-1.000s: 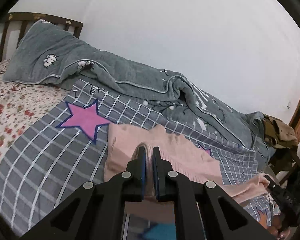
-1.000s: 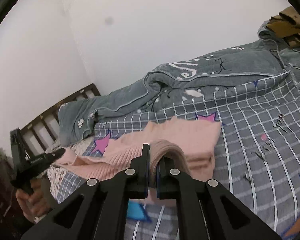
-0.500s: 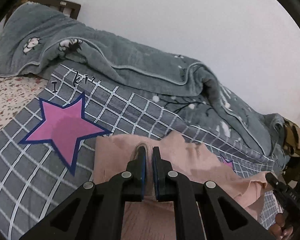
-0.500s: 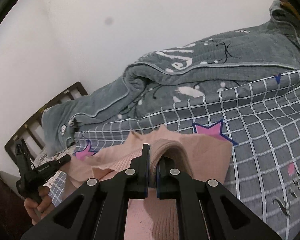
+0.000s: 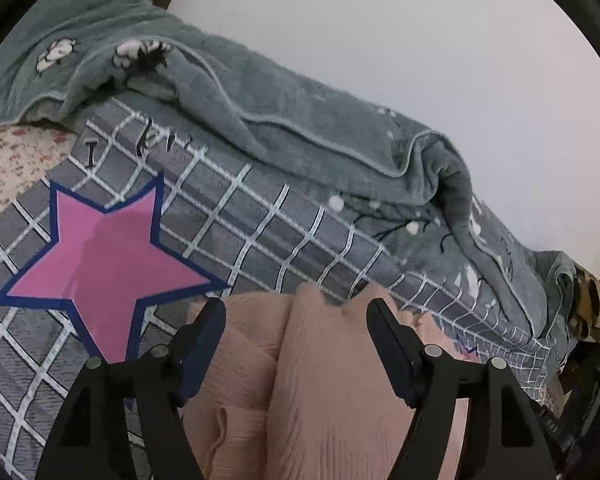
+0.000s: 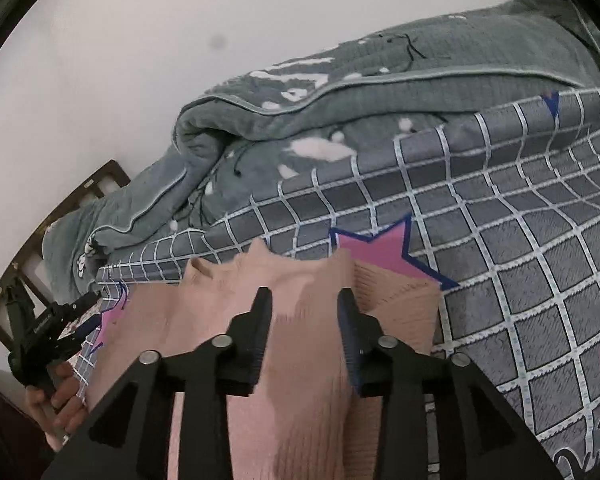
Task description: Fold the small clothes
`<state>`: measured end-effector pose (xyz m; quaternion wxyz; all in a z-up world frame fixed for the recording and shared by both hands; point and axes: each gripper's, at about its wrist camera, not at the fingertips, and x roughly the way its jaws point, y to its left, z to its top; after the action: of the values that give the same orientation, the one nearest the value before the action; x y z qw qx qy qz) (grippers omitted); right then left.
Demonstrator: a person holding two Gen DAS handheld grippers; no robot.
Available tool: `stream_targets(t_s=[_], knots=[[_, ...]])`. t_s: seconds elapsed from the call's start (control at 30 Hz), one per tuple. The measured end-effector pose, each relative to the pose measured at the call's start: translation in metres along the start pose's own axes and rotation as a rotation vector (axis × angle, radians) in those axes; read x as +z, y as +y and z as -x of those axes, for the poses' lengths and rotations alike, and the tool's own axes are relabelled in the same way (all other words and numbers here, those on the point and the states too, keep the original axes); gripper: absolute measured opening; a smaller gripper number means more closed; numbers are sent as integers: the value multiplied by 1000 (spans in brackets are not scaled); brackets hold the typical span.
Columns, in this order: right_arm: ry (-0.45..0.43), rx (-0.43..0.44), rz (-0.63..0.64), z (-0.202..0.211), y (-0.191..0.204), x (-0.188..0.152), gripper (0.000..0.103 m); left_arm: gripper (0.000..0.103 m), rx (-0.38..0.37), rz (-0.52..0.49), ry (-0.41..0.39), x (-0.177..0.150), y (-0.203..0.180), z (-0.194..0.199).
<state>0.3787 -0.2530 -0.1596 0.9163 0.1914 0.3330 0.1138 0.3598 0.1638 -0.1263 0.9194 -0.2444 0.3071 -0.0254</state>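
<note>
A pink knitted garment (image 5: 324, 380) lies folded on the grey checked bedspread (image 5: 260, 220), its far edge bunched in soft peaks. My left gripper (image 5: 296, 312) hovers low over that edge. Its jaws stand wide and are opening, with the knit between them but off the pads. In the right wrist view the same pink garment (image 6: 300, 400) runs under my right gripper (image 6: 304, 300), whose jaws are also opening with a fold of knit loose in the gap. At the left edge, a hand (image 6: 56, 412) holds the left gripper's black body (image 6: 40, 332).
A grey-green fleece blanket (image 5: 280, 112) is heaped along the wall behind the garment. Pink stars (image 5: 100, 256) mark the bedspread (image 6: 500, 240). A floral sheet (image 5: 8, 160) shows at far left, brown clothes (image 5: 596, 304) at far right, and a wooden headboard (image 6: 60, 216).
Both grippers carried the garment's edge forward and down toward the blanket while shut on it. Now both have opened and the pink knit lies loose between the fingers.
</note>
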Motion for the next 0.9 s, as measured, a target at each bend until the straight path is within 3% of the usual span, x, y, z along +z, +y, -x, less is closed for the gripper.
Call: stream_targets(t_s=[0.27,0.43,0.57,0.67,0.9], knots=[[81,-128,123,-19,14,-12,42,71,108,-102,42,-17,-9,-9],[65,-123,127,-15,13,-12,43,73,144,-158,42,-26,-13,-3],[42,-109,139,-5,17,-11,51,74,170,-196,44,-34,-14,8],[55,-76,175,6,29,-11,59,74,159,-221,56,-41,-13,18],[87,-125,285,50,39,-35,62,77,88,-180,69,-52,-4,44]])
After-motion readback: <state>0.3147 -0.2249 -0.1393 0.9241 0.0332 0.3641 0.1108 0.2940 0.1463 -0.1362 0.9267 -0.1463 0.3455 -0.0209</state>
